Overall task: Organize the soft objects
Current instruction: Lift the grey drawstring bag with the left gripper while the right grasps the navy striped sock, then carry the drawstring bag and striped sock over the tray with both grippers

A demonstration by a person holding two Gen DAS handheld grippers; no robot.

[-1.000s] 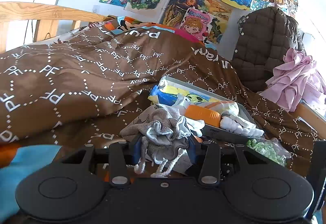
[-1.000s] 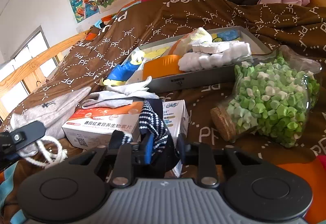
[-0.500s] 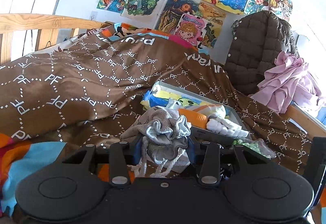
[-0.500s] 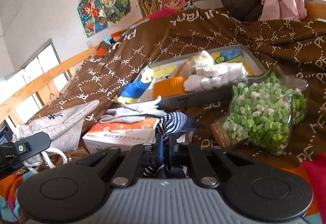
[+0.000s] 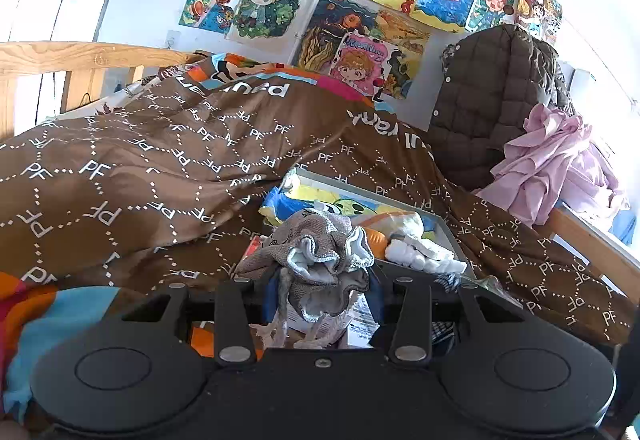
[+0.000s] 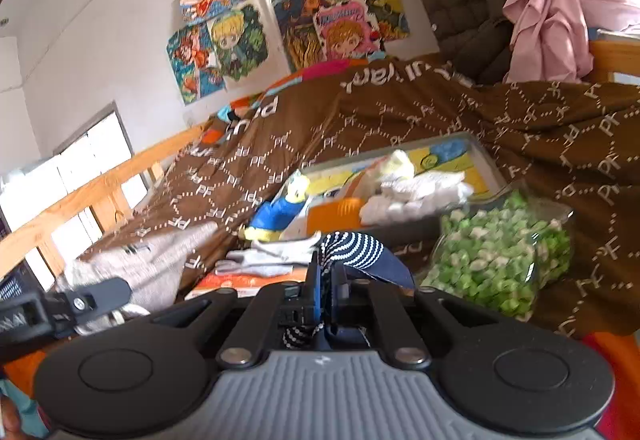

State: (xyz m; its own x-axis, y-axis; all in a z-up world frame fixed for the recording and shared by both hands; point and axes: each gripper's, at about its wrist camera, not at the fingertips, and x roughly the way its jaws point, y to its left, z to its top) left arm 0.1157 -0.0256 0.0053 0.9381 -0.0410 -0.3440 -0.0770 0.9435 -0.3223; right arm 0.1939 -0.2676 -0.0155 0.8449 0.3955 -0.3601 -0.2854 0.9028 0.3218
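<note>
The brown PF quilt is your whole work surface, and the grey tray sitting on it is clearly where soft stuff collects: cotton pads and a plush are already in there. Your left gripper has its fingers squeezed around the grey drawstring pouch, held up just in front of the tray. Your right gripper is pinched nearly flat on the navy striped sock, also just short of the tray, probably headed in. The bag of green stars sits beside the tray.
</note>
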